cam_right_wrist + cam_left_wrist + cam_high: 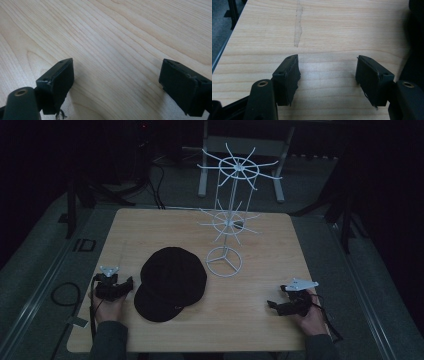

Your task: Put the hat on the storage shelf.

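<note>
Lying flat on the wooden table (260, 320), just beside the left gripper (131, 283): two black caps (172, 282), near the foot of the white wire rack (224, 261). Resting low by the table, both with jaws wide open and holding nothing: left gripper and right gripper (270, 305).

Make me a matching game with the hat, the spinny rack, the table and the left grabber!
Things:
1. cap
2. wire rack
3. table
4. left gripper

Descriptions:
A. white, standing upright
B. light wood
C. black, lying flat
D. jaws open, nothing between them

Pairs: 1-C, 2-A, 3-B, 4-D
</note>
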`<state>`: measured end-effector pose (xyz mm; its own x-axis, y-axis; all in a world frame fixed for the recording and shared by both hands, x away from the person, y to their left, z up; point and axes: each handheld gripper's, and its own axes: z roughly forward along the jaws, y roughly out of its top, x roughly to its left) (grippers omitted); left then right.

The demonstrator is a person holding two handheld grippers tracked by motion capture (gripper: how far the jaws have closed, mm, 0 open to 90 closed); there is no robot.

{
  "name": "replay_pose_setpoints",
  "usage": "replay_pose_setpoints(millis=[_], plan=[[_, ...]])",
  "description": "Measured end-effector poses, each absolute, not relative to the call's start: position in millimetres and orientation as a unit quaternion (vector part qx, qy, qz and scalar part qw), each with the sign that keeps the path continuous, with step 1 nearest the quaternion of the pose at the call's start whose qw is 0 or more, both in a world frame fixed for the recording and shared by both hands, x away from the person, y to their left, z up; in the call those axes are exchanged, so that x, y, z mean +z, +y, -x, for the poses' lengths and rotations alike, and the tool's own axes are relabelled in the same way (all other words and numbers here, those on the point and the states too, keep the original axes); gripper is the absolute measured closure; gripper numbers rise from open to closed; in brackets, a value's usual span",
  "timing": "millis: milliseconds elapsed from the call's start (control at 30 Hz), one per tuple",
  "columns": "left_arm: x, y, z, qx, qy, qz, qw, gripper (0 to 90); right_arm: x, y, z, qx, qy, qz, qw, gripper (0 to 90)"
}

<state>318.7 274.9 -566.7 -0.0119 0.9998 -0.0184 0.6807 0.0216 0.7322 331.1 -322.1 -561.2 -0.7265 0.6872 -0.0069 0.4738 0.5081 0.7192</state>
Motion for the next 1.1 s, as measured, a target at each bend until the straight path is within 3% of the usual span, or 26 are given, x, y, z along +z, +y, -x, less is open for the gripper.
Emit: replay_pose_setpoints(millis=[367,667,867,1100], plan=[[-566.4,273.0,-321.2,0.267,0.629,-0.668,0.296,36.6,-561.1,-322.0,-329.8,0.362,0.855,-0.342,0.147,12.9],[-563.4,278.5,-323.2,0.243,0.591,-0.707,0.304,42.3,-561.1,-322.0,-329.2,0.362,0.854,-0.343,0.148,13.2],[-557.3,279.2,-322.9,0.214,0.585,-0.723,0.3,50.7,-561.1,-322.0,-329.1,0.362,0.854,-0.343,0.148,13.2],[-540.3,271.6,-322.6,0.211,0.565,-0.732,0.317,50.9,-561.1,-322.1,-328.9,0.362,0.854,-0.343,0.148,13.2]])
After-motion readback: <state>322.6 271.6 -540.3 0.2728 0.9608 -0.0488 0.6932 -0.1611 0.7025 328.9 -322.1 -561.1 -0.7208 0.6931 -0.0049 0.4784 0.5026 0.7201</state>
